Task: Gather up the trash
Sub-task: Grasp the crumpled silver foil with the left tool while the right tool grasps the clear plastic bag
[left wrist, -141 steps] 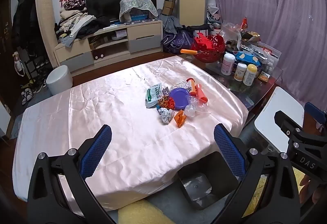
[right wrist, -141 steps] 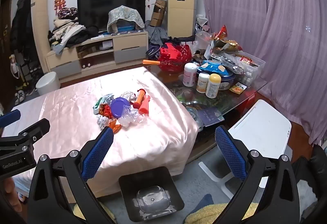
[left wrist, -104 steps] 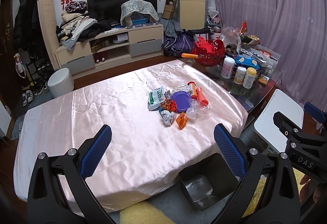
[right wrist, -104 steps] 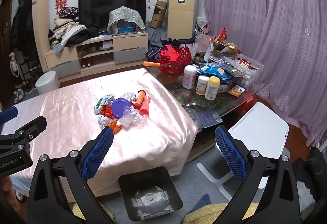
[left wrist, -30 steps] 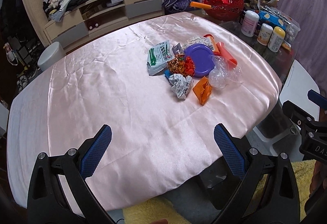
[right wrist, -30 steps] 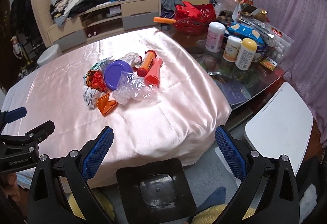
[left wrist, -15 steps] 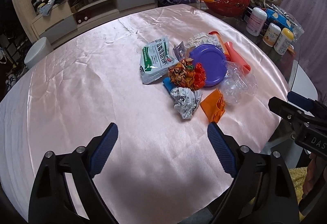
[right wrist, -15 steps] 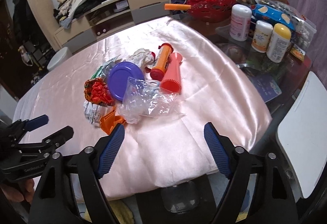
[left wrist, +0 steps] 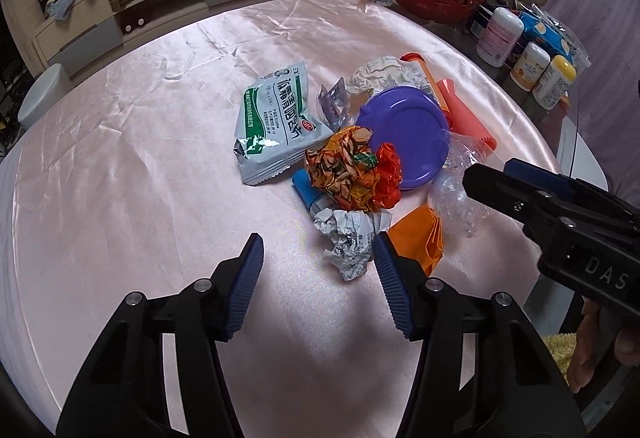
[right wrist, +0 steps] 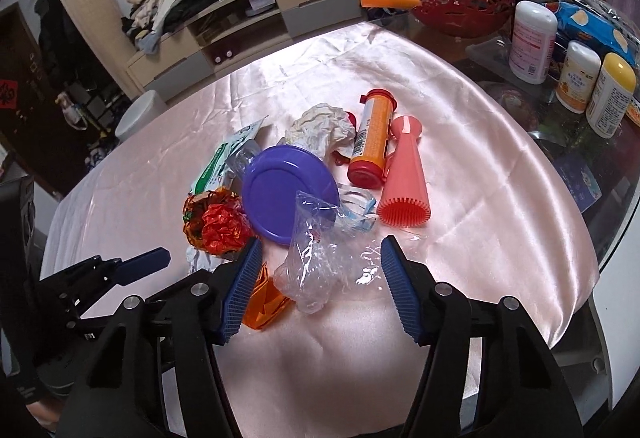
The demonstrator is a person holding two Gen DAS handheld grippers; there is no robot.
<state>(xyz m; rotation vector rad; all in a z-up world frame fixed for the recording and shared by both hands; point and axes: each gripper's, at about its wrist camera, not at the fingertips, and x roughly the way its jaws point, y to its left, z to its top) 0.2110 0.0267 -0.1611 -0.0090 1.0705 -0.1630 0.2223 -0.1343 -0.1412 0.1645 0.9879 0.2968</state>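
A heap of trash lies on the pink satin tablecloth point(left wrist: 132, 142). It holds a purple lid point(left wrist: 404, 142), a green-white packet point(left wrist: 276, 122), a red-orange foil wrapper point(left wrist: 352, 170), folded orange paper point(left wrist: 420, 238) and a pink cone point(right wrist: 404, 178). My left gripper point(left wrist: 318, 250) hangs just above the cloth with its jaws closing. A crumpled grey paper ball point(left wrist: 352, 242) sits between the tips, close to the right finger, and is not pinched. My right gripper point(right wrist: 320, 258) is also closing. A clear plastic bag point(right wrist: 320, 262) lies between its pads, untouched.
An orange tube point(right wrist: 372, 138) and white tissue point(right wrist: 320, 126) lie behind the lid. On the glass table to the right are a red basket point(right wrist: 464, 2) and bottles point(right wrist: 532, 42). The cloth's edge drops off close on the right. Bare cloth spreads to the left.
Both grippers have come forward and down onto the trash heap, and their jaws have narrowed. The bin on the floor has left both views.
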